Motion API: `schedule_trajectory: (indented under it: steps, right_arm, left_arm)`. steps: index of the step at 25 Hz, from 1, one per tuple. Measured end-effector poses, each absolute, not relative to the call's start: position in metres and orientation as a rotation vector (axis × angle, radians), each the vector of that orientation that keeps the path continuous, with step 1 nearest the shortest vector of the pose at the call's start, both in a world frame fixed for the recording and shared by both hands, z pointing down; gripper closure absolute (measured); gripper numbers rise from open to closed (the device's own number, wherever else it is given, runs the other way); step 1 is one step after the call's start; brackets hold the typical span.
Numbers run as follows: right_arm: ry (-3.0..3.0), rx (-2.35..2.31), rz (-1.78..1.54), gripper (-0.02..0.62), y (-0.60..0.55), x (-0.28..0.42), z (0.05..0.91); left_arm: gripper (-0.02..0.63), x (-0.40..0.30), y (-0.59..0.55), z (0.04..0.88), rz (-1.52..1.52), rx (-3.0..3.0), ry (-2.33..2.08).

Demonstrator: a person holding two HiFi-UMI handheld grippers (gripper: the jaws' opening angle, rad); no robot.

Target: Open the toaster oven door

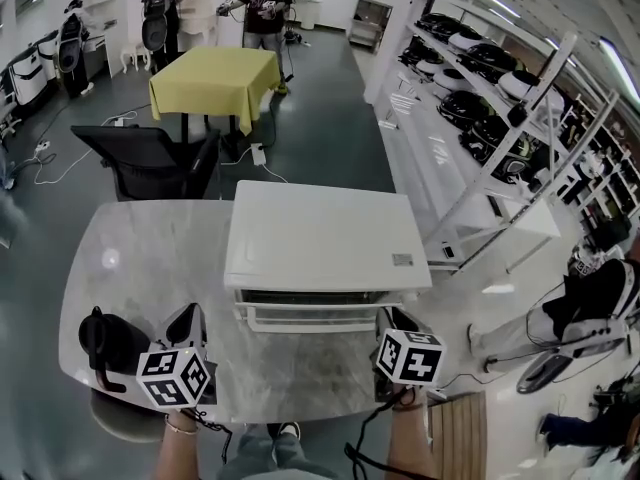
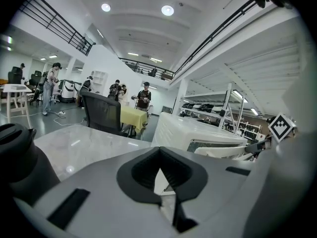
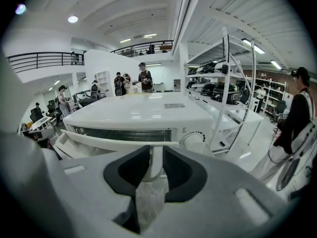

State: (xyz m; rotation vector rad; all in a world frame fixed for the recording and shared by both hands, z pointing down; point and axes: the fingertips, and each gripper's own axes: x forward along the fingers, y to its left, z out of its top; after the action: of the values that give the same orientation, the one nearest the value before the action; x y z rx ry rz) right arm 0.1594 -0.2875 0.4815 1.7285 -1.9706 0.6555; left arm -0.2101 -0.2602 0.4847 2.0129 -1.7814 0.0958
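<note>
A white toaster oven (image 1: pixel 320 233) stands on the marble table (image 1: pixel 140 258), its front toward me. Its door (image 1: pixel 315 318) is tipped a little way out at the top. In the right gripper view the oven (image 3: pixel 138 113) fills the middle and the long white door handle (image 3: pixel 119 139) runs across it. My right gripper (image 3: pixel 156 170) is shut on the handle's right end post, at the oven's front right corner (image 1: pixel 397 320). My left gripper (image 1: pixel 185 323) hovers left of the door, shut and holding nothing (image 2: pixel 161 182); the tipped door (image 2: pixel 223 150) lies off to its right.
A black jug (image 1: pixel 105 343) sits at the table's near left corner, close beside the left gripper. Behind the table stand a black chair (image 1: pixel 150 158) and a yellow-clothed table (image 1: pixel 215 78). White shelving (image 1: pixel 480 118) runs along the right, with a person (image 1: pixel 590 298) near it.
</note>
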Motion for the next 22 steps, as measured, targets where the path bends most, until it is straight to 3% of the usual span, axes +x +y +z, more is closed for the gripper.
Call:
schedule_trajectory:
  steps: [22]
  right_arm:
    - [-1.979,1.712,0.688,0.512,-0.26,0.162,0.492]
  left_arm:
    - [0.601,-0.199,-0.24,0.482,0.125,2.026,-1.772]
